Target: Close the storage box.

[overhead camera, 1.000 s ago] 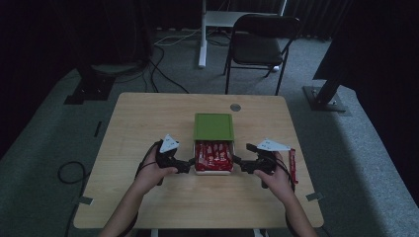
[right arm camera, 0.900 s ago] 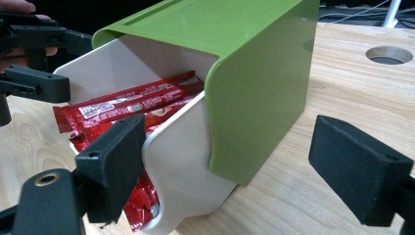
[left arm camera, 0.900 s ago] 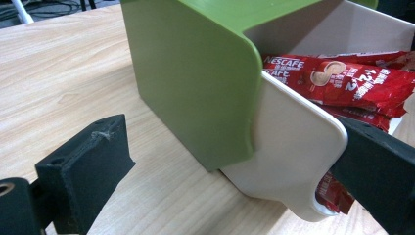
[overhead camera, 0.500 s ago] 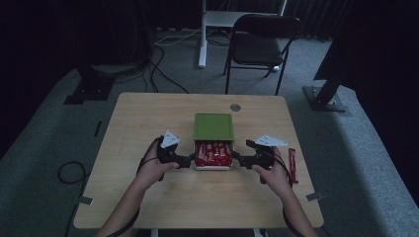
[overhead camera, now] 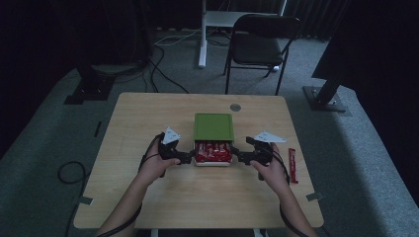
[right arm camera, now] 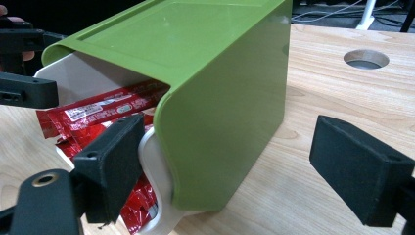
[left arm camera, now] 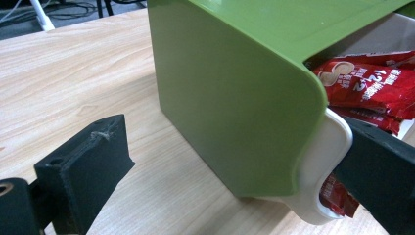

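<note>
We hold the left claw [overhead camera: 187,156] and right claw [overhead camera: 237,156], both spread apart, at the near corners of the white drawer [left arm camera: 327,169] of red sachets [overhead camera: 213,151], seemingly to steady it mid-counter [overhead camera: 148,118] under its green sleeve [overhead camera: 213,126].

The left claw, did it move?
Yes. The left claw crept slightly forward, away from the person, alongside the unmoving green cover.
</note>
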Demonstrator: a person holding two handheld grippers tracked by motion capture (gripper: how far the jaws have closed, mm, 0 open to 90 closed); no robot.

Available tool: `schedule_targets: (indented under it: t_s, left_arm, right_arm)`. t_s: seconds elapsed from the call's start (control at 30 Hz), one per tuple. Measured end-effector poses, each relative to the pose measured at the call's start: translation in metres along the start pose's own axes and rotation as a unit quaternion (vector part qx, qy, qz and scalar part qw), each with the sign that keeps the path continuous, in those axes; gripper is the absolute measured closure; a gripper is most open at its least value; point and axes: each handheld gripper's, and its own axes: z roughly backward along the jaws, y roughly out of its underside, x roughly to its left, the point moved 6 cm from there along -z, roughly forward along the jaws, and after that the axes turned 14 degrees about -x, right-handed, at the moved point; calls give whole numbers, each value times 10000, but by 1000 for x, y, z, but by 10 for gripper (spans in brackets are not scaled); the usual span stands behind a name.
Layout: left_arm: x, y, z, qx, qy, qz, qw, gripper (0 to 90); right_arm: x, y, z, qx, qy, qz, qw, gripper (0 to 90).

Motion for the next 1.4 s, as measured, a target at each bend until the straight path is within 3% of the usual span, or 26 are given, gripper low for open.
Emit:
schedule_targets:
  t_s: [0.5,0.8,1.07,1.4]
  left_arm:
    - [6,0,-10,3,-102,52,9999,34]
    - [6,1,-12,18,-106,24,9999,35]
    - [-1,-3,-7,-68,-3,-7,10000,44]
    - [-2,-7,13,-246,-12,83,9997,43]
  right_arm:
    - [-5,-1,-9,-25,194,-13,9998,129]
    - [-3,-1,-9,-30,188,147,9997,149]
    - [5,-8,-4,-229,-41,146,9996,163]
    - [3,-14,3,-329,-5,126,9994,162]
